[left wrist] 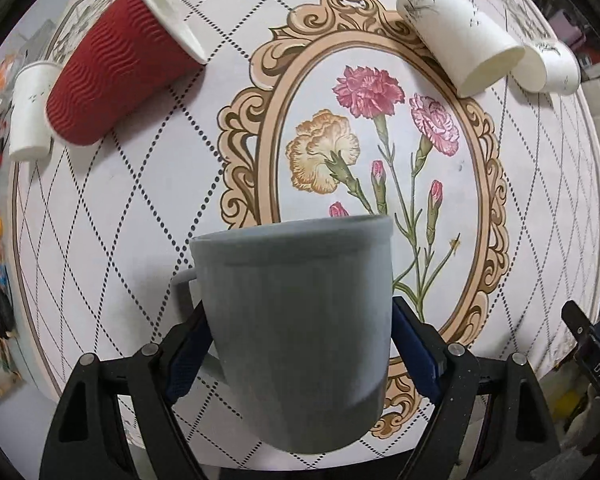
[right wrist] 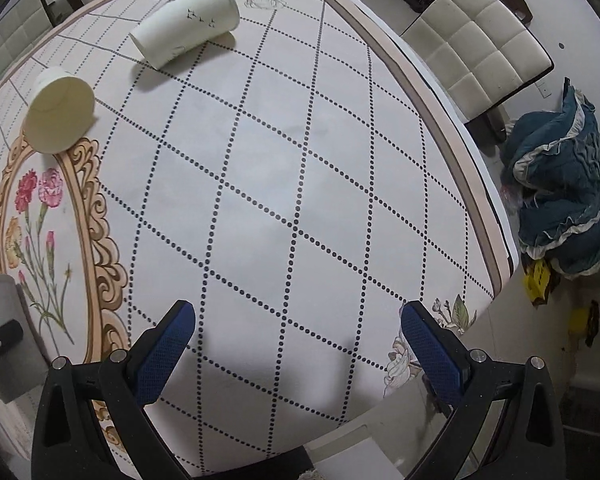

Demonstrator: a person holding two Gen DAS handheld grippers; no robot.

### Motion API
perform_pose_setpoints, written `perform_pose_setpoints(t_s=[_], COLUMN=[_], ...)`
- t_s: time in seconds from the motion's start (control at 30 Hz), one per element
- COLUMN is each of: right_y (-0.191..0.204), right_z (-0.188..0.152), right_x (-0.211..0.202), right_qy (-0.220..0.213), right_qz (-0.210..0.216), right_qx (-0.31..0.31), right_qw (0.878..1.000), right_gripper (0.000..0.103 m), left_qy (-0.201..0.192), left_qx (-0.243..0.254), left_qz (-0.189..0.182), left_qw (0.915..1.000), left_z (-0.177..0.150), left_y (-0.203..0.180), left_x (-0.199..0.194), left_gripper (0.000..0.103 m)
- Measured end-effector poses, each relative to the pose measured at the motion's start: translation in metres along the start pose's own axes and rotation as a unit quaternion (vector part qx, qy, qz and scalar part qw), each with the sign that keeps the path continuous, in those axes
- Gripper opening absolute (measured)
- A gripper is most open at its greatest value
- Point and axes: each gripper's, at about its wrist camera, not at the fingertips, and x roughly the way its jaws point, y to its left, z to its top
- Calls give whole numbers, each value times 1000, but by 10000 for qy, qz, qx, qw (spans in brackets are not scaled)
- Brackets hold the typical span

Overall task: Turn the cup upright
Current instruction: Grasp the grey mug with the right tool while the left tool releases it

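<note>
Mug (left wrist: 296,332), grey, rim up and handle at 9 o'clock, sits clamped between the blue pads of the left tool (left wrist: 300,344), filling the 6 o'clock part of the left wrist view; whether its base touches the worktop (left wrist: 140,208) cannot be told. The worktop carries a white cloth with dotted diamond lines and an oval frame of carnations (left wrist: 380,148) at centre. Red ribbed paper cup (left wrist: 116,68) lies on its side at 10 o'clock, mouth towards the centre, with a small white paper cup (left wrist: 30,112) just beside it at 9 o'clock, near the worktop edge. Two more white paper cups lie on their sides at 1 o'clock: the nearer one (left wrist: 460,36) with its mouth facing down-right, the farther one (left wrist: 556,68) touching or just behind it. In the right wrist view the right tool (right wrist: 298,336) hangs over bare cloth, pads wide apart, gripping nothing. The same two white cups show at 10 and 11 o'clock. A padded chair (right wrist: 476,52) stands at 1 o'clock off the worktop edge; a heap of blue fabric (right wrist: 564,196) lies on the floor at 3 o'clock.
</note>
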Motion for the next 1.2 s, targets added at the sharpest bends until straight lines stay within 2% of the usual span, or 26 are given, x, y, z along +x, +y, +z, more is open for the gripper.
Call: perform_pose_setpoints(t_s=[0.2, 0.27, 0.33, 0.63, 0.77, 0.87, 0.97, 1.07, 1.2], right_y=[3, 3, 5, 16, 19, 22, 29, 41, 65], right_z=[2, 2, 3, 6, 7, 5, 5, 3, -1], right_x=[9, 9, 11, 4, -2, -10, -20, -34, -54], right_qy=[81, 97, 113, 27, 1, -29, -68, -120, -165], right_qz=[33, 58, 84, 173, 225, 271, 337, 423, 624], right_qx=[-31, -32, -56, -196, -236, -266, -326, -432, -611], right_qw=[10000, 9999, 9999, 9997, 9995, 9993, 9989, 9981, 9960], right_gripper=[103, 103, 103, 103, 103, 103, 103, 103, 103], left_qy=[31, -11, -18, -249, -515, -798, -1144, -1316, -1374], left_qx=[-189, -228, -233, -431, -594, -658, -778, -904, -991], left_qz=[-12, -35, -54, -197, -144, 159, 798, 1182, 1410], left_qw=[9998, 9997, 9997, 9986, 9968, 9945, 9872, 9801, 9754], left_z=[-1, -1, 7, 9, 2, -6, -16, -28, -46], left_y=[1, 4, 12, 31, 48, 64, 91, 116, 142], left_x=[-4, -8, -14, -40, -70, -92, -111, -117, -113], left_gripper=[85, 89, 101, 102, 102, 102, 102, 102, 102])
